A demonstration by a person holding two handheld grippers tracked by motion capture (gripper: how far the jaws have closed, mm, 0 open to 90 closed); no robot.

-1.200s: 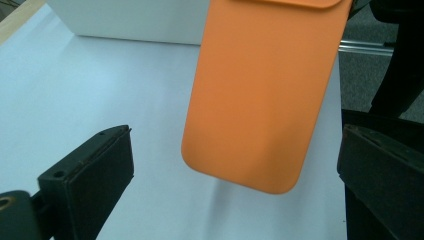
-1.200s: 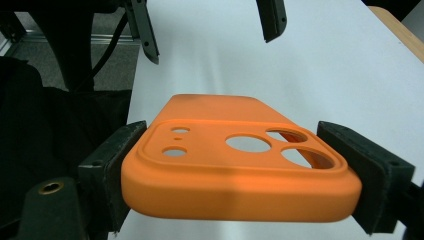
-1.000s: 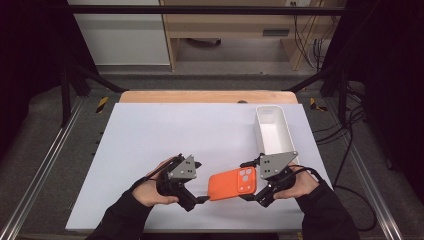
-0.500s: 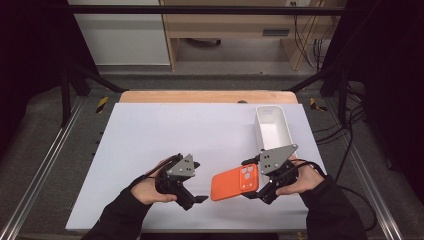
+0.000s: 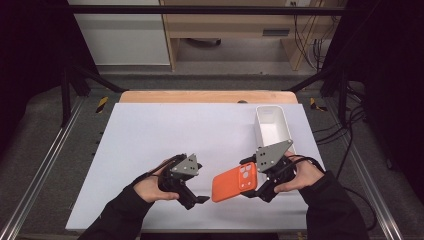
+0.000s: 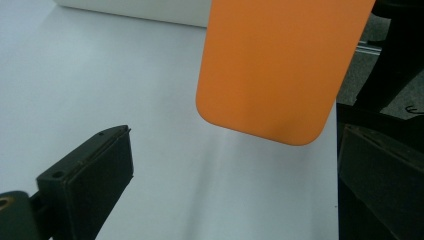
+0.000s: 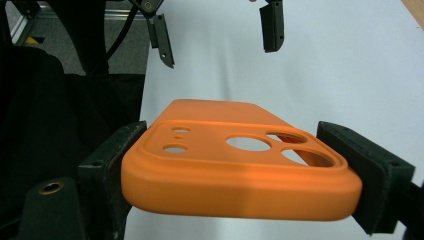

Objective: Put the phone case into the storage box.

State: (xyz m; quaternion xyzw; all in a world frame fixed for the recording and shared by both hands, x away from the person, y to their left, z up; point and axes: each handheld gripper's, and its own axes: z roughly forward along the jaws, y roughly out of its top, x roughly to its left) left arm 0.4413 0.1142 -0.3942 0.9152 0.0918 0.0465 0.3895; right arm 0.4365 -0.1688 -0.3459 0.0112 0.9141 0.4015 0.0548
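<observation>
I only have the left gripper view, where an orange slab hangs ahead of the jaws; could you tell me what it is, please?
Observer: It is an orange phone case; the right gripper view shows its camera cut-outs.
Operator: Thank you. Is anything holding it?
Observer: Yes, the right gripper is shut on its camera end, one jaw on each long edge.
Operator: And what is that white edge at the top of my view?
Observer: A white tray, standing on the table beyond the right hand.
</observation>
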